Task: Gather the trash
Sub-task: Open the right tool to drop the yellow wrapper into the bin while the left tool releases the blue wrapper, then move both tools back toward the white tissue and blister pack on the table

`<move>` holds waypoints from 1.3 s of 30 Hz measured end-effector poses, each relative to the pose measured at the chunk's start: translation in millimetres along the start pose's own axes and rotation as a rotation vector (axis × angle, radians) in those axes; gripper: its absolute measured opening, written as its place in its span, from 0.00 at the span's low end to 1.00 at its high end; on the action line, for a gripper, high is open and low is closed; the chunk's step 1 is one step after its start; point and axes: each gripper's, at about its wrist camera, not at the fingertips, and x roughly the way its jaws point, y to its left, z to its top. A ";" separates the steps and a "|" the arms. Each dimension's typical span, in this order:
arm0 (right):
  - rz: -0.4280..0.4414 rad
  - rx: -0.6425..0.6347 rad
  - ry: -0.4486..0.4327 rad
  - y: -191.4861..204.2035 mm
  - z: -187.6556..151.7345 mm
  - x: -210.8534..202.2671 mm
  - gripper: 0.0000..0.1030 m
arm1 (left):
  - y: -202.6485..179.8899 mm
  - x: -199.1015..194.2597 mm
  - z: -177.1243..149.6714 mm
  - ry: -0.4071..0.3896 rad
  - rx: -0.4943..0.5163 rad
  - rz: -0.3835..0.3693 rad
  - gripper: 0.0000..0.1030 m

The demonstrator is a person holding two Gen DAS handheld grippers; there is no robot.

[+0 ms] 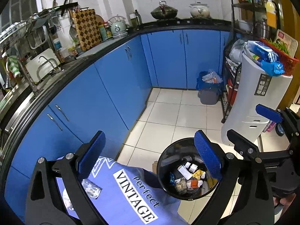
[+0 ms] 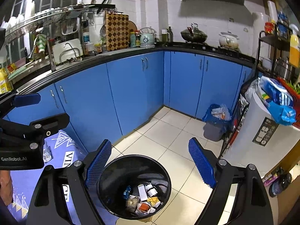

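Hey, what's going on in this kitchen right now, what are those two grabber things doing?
A person is collecting trash with a handheld gripper in each hand. Both the left gripper and the right gripper hang open and empty above a black trash bin on the tiled floor, which already holds wrappers, small bottles and a white box. A crumpled clear plastic piece lies on the blue printed cloth beside the bin. A second bin with a blue bag stands in the corner.
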 end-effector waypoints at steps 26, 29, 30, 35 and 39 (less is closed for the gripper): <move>0.146 -0.291 -0.076 195.0 18.5 -64.9 0.80 | 165.6 -127.0 -98.5 -0.073 -0.257 0.184 0.96; 0.181 -0.332 -0.066 231.0 14.7 -65.1 0.80 | 191.8 -136.3 -119.3 -0.061 -0.298 0.216 0.96; 0.190 -0.343 -0.064 239.6 13.2 -65.0 0.80 | 200.5 -138.8 -126.6 -0.056 -0.311 0.226 0.96; 0.256 -0.406 -0.038 296.6 -0.1 -62.2 0.80 | 242.4 -151.3 -167.0 -0.024 -0.383 0.277 0.96; 0.288 -0.455 -0.008 329.0 -13.2 -55.7 0.80 | 272.8 -154.3 -197.7 0.008 -0.445 0.301 0.96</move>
